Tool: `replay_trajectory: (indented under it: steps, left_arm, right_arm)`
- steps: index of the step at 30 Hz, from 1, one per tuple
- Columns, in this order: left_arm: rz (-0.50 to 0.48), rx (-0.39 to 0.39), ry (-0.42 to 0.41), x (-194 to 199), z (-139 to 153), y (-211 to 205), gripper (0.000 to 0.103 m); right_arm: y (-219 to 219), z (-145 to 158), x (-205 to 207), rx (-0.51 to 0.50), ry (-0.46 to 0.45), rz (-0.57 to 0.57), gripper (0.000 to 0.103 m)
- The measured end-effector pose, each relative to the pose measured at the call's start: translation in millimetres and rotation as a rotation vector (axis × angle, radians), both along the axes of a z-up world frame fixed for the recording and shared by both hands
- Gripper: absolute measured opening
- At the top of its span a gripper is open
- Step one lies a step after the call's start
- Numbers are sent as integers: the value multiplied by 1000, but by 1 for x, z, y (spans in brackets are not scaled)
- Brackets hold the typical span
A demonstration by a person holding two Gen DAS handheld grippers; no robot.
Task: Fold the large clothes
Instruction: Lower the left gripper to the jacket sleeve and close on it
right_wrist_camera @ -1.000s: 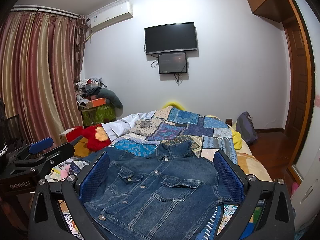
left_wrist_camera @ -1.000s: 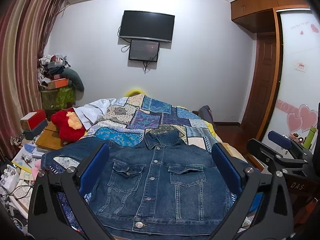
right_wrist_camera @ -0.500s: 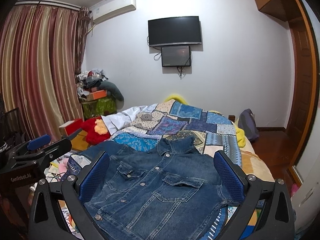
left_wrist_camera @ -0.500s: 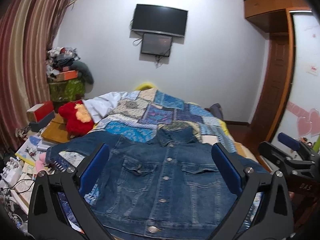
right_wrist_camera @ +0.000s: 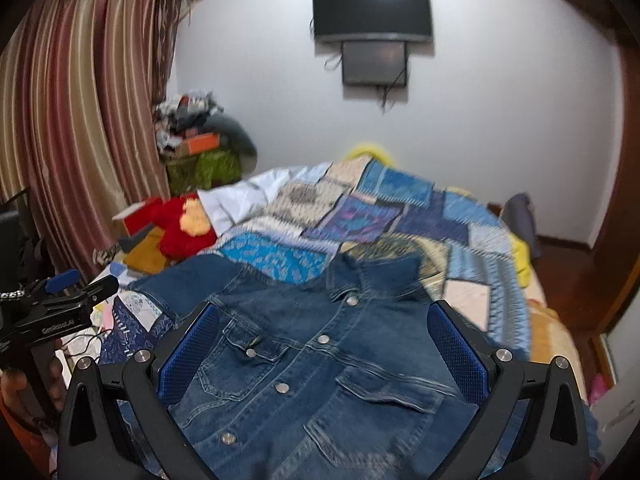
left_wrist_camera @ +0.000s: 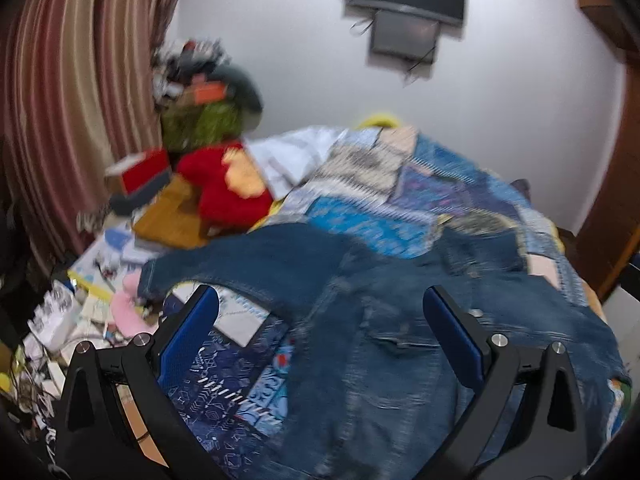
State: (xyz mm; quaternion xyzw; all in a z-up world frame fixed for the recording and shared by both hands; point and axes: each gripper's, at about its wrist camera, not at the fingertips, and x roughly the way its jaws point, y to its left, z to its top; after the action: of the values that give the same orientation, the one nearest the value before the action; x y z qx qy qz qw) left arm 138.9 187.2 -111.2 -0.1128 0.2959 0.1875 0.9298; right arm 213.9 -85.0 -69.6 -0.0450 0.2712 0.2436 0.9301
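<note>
Lying flat on the patchwork quilt (right_wrist_camera: pixel 360 220), the denim jacket (right_wrist_camera: pixel 320 360) — both grippers' fingers spread, empty — red plush toy (right_wrist_camera: pixel 180 224) beside.

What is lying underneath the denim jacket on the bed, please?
The denim jacket lies spread, front up, on a patchwork quilt, whose blue and patterned patches show beyond the collar and beside the sleeve. What is directly under the jacket's body is covered by the denim.

Matt denim jacket (right_wrist_camera: pixel 320 360) on patchwork cloth quilt (right_wrist_camera: pixel 360 216).

Clutter (left_wrist_camera: pixel 80 320) beside jacket sleeve (left_wrist_camera: pixel 240 264)
</note>
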Motion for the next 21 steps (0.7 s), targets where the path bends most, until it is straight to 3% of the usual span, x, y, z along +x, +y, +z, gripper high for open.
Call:
replay_trajectory:
  steps: [4,10,12,15,21]
  left_arm:
    - [46,-130,104,22,-40,51,103]
    - [46,-413,219,48,-102,110,103]
    - [47,-494,219,54,-116,123,103]
    - [39,-560,201,66,-126,136,90]
    - [19,-686,105,83,-128,157,90]
  right_arm:
    - [34,-27,45,-54,91,37,103]
    - [77,-87,106,-158,246,91,103]
    - [86,-106,124,-184,296,91,103]
    - [97,-131,144,-227,348,96,103]
    - [110,-166,167,-276,441,121,103]
